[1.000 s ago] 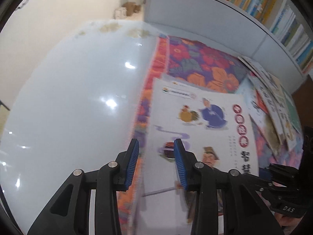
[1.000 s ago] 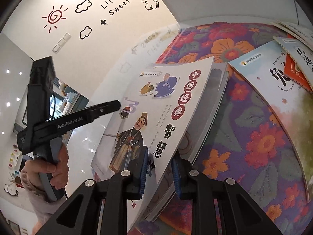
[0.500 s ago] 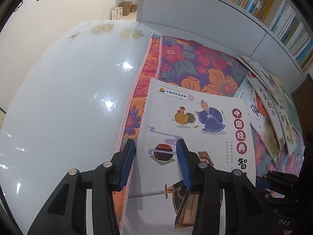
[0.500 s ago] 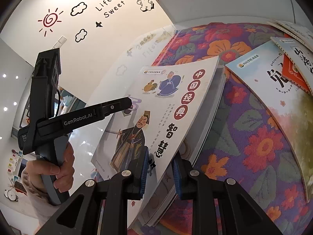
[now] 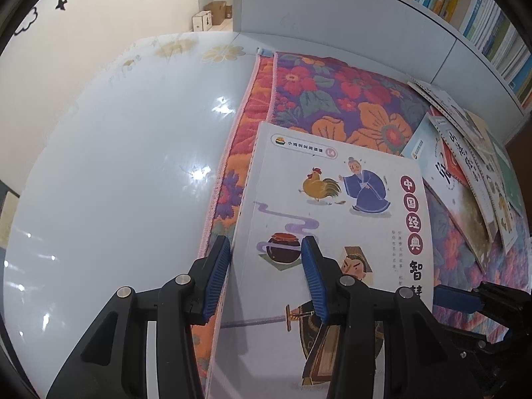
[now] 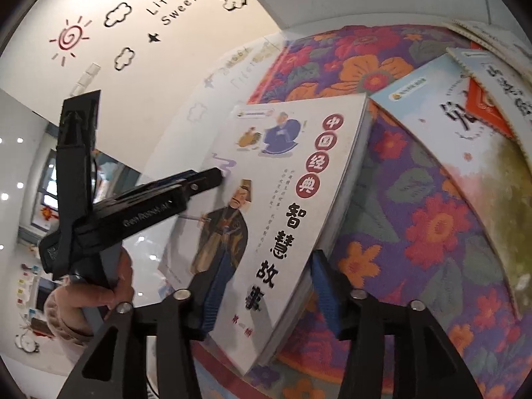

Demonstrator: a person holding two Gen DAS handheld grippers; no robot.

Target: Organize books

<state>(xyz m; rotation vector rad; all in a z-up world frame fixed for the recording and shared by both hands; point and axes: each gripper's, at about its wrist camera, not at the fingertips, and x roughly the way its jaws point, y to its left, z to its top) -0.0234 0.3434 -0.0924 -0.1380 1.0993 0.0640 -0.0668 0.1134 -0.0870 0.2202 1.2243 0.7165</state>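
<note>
Lying between the opening right tool [image 6: 266,294]: book [image 6: 282,199].

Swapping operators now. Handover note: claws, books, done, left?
Left claw: jaws opening, straddling the left edge of the white storybook, not visibly clamping it.
Right claw: jaws opening, the book's near corner between them, pads clear of it.
The storybook lies on the floral blanket at the blanket's left edge. The fanned pile of books lies on the blanket's right side.
Done: storybook set down apart from the pile.
Left: the pile, probably.
</note>
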